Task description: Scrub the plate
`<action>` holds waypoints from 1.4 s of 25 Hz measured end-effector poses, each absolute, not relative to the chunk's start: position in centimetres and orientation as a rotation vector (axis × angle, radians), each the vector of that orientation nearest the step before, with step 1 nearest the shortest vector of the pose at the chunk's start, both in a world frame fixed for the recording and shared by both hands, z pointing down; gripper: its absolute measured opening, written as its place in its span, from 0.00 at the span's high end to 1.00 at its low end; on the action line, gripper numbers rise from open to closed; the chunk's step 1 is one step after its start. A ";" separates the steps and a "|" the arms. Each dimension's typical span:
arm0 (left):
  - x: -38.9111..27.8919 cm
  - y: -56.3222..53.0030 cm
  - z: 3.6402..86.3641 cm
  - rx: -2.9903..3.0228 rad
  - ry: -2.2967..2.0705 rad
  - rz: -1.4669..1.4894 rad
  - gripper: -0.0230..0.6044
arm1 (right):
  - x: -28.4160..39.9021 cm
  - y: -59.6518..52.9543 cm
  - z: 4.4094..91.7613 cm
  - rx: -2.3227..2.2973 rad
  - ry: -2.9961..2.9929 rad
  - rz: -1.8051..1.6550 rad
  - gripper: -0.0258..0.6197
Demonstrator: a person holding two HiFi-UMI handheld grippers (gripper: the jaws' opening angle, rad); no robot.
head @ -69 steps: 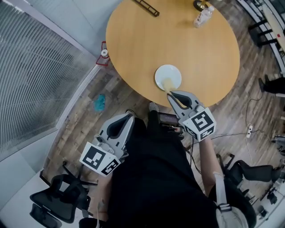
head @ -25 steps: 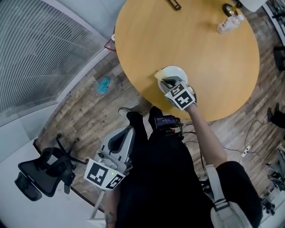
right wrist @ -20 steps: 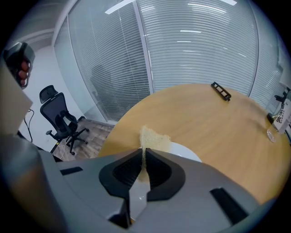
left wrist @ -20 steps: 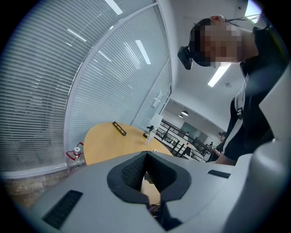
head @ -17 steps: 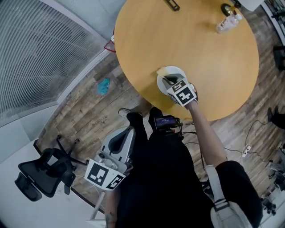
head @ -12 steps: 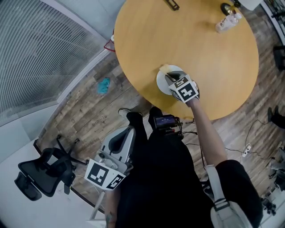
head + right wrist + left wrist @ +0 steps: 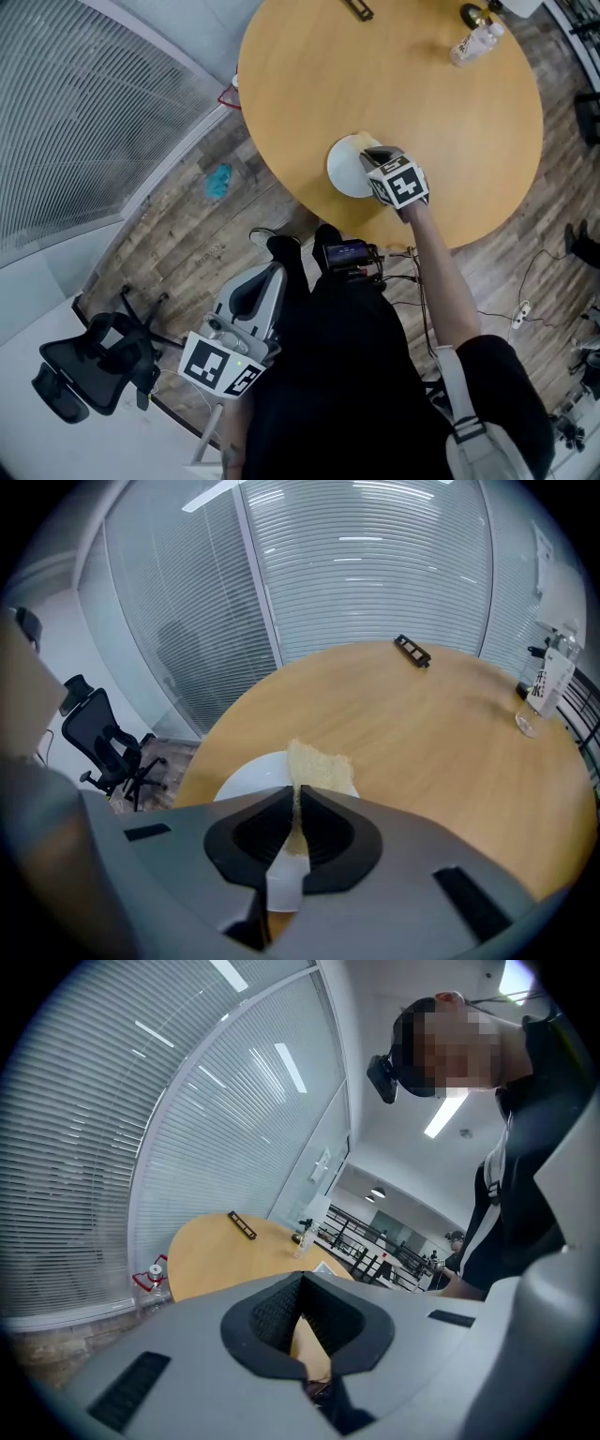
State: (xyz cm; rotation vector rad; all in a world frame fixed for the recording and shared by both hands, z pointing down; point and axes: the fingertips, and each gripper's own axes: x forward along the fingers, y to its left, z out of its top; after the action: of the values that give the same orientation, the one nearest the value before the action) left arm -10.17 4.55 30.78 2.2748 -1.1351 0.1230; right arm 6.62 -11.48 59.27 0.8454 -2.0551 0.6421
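Here, right claw (image 7: 293,797) pinches a porous yellow sponge (image 7: 322,764) over round white plate (image 7: 244,781) — left claw (image 7: 302,1281) closed.

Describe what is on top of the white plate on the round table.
A yellow sponge, clamped in the right gripper, lies over the far edge of the plate. The rest that shows is bare; the part beneath the gripper is hidden.

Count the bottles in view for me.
2. One bottle stands on the far side of the table, near its edge. The other bottle stands on the floor by the blinds, beside the table. Others may be hidden.
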 end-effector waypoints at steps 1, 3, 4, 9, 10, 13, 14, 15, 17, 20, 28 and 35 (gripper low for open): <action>-10.1 4.6 30.8 2.277 -1.132 0.124 0.95 | 6.9 -11.4 59.2 0.853 -2.052 0.652 0.92; -9.9 4.5 30.9 2.280 -1.124 0.125 0.95 | 7.5 -11.3 59.2 0.863 -2.047 0.662 0.92; -9.8 4.5 30.9 2.282 -1.121 0.125 0.95 | 7.7 -11.1 59.2 0.866 -2.045 0.665 0.92; -9.5 4.6 30.8 2.292 -1.108 0.117 0.95 | 8.6 -10.0 59.3 0.861 -2.032 0.677 0.92; -9.4 4.6 30.7 2.295 -1.106 0.115 0.95 | 8.7 -9.7 59.3 0.859 -2.029 0.680 0.92; -9.3 4.5 30.6 2.299 -1.101 0.106 0.95 | 9.1 -9.0 59.3 0.852 -2.020 0.684 0.92; -9.2 4.5 30.7 2.300 -1.100 0.104 0.95 | 9.3 -8.8 59.3 0.851 -2.018 0.687 0.92; -9.2 4.5 30.7 2.300 -1.098 0.103 0.95 | 9.4 -8.6 59.4 0.851 -2.016 0.691 0.92; -9.1 4.6 30.8 2.300 -1.093 0.102 0.95 | 9.8 -8.1 59.5 0.856 -2.012 0.706 0.92; -8.8 4.5 30.9 2.303 -1.082 0.100 0.95 | 10.1 -7.1 59.6 0.856 -2.006 0.721 0.92; -7.6 4.2 31.0 2.323 -1.038 0.103 0.95 | 9.3 -4.5 59.2 0.801 -2.004 0.724 0.92; -7.5 4.3 31.1 2.321 -1.030 0.110 0.95 | 8.2 -3.0 59.2 0.770 -2.009 0.754 0.92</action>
State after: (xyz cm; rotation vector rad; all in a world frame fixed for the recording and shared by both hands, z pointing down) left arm -7.51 4.26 31.07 2.3215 -1.0300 0.1105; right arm 8.16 -2.98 59.19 0.7698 -2.0095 0.7541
